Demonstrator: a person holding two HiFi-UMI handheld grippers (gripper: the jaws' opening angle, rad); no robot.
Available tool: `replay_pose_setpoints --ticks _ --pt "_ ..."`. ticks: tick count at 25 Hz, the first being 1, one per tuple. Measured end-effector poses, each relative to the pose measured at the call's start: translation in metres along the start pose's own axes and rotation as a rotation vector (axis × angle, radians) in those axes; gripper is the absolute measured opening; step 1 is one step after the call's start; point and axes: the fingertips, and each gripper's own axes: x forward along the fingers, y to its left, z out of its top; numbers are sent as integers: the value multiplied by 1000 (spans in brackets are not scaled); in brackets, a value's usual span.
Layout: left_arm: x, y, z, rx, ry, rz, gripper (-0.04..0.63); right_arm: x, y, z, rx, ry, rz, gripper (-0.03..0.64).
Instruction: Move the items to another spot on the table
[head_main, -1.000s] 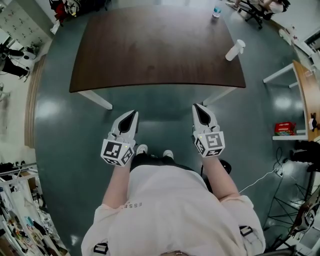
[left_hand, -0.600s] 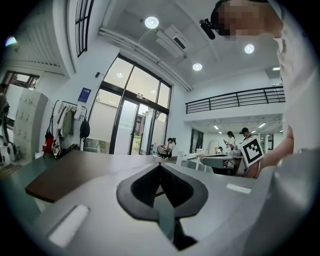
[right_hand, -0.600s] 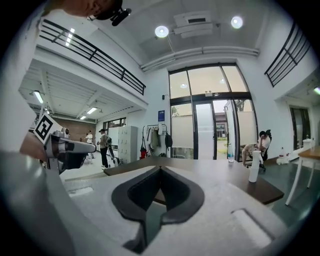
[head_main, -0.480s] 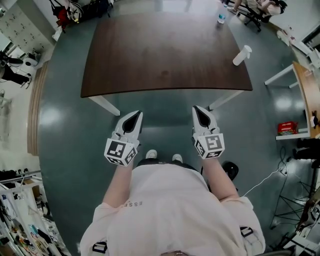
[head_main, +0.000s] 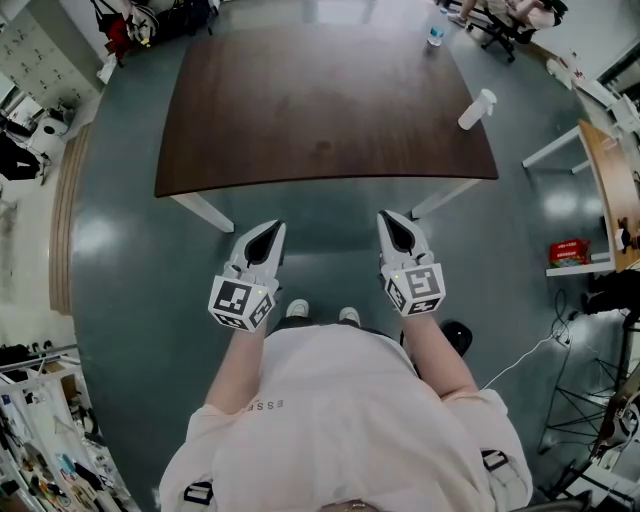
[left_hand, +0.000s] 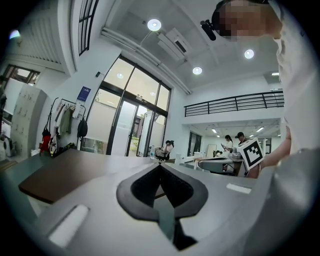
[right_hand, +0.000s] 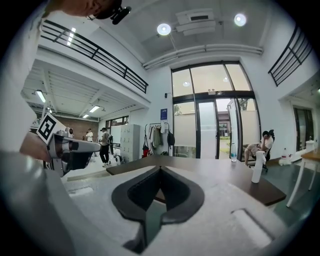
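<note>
Head view shows left tongs (head_main: 268, 228) and right tongs (head_main: 391, 217) closed, empty.

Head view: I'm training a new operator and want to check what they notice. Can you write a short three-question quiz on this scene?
1. True or false: the white spray bottle stands on the brown table near its right edge.
2. Multiple choice: the left hand-held gripper is A) wide open, B) shut on nothing, C) shut on a cloth.
3. Short answer: what stands at the table's far right corner?

Key
1. True.
2. B. The jaws meet with nothing between them, short of the table.
3. A water bottle.
</note>
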Motion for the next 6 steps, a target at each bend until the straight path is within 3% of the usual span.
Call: replay_pose_setpoints --ticks 6 --pt "-1 0 3 4 0 -5 15 3 4 0 6 -2 12 -12"
